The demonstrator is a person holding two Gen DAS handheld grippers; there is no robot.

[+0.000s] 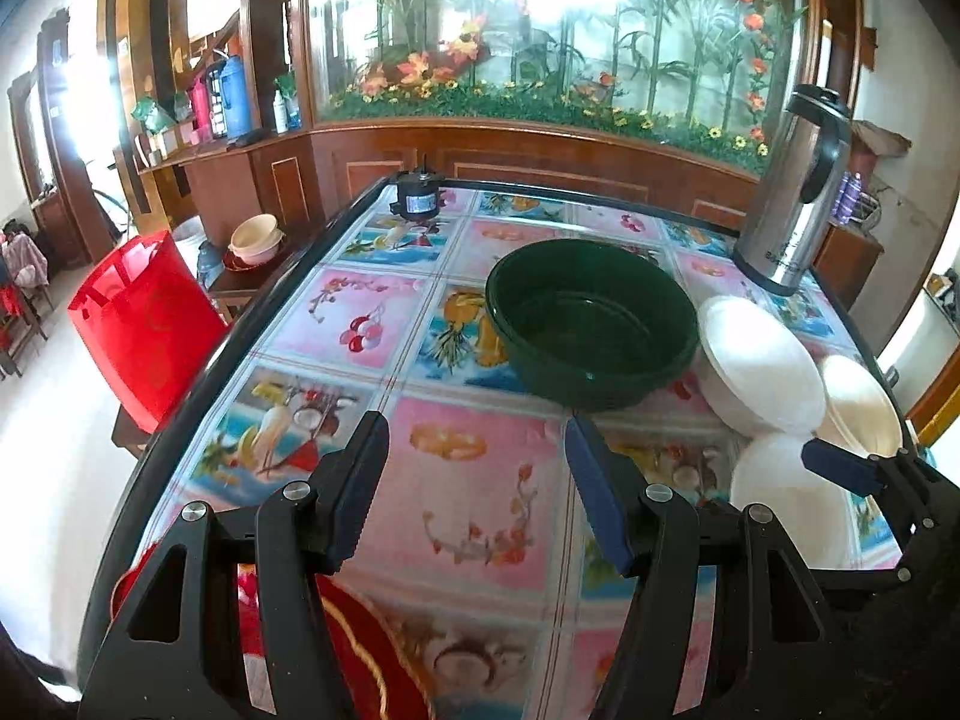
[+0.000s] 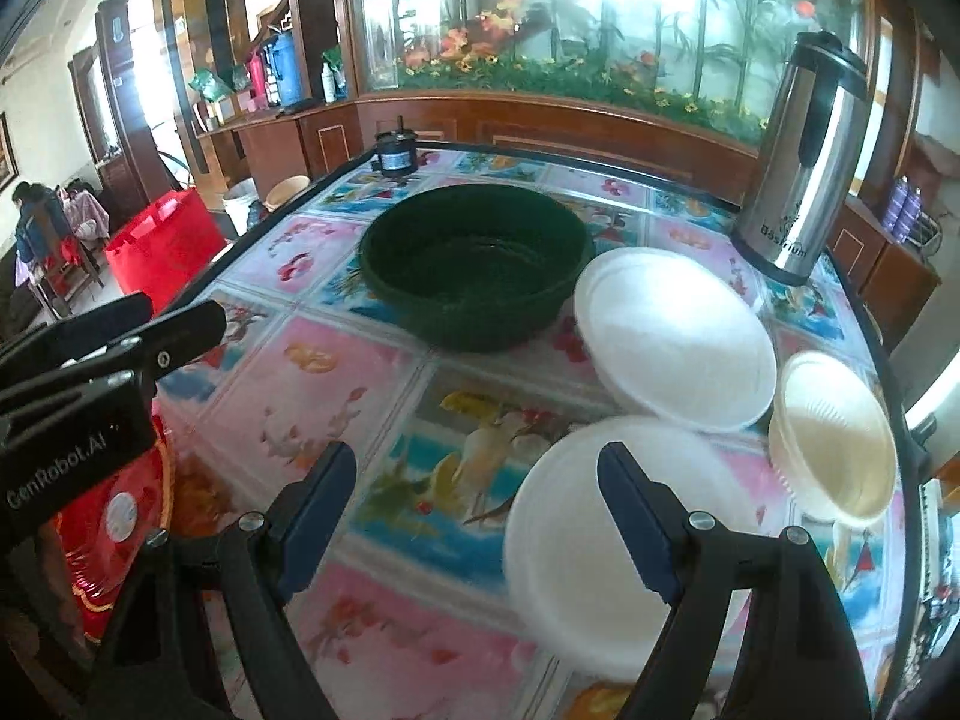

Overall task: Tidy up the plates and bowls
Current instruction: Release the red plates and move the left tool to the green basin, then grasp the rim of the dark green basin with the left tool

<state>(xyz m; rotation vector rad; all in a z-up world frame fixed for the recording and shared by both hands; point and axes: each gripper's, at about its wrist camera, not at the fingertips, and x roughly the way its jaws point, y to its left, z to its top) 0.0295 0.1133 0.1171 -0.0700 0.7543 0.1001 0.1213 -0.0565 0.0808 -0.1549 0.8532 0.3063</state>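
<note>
You're hovering both claws apart and empty, so be sliding the right gripper (image 2: 480, 516) under the near white plate (image 2: 576, 540) rim, left gripper (image 1: 474, 492) waiting.

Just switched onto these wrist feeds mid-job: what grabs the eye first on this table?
The dark green basin sits mid-table on the fruit-print tablecloth, empty. To its right lie two white plates, the nearer one right under the open right gripper, with a cream bowl by the table's right edge. A tall steel flask stands at the far right corner.
</note>
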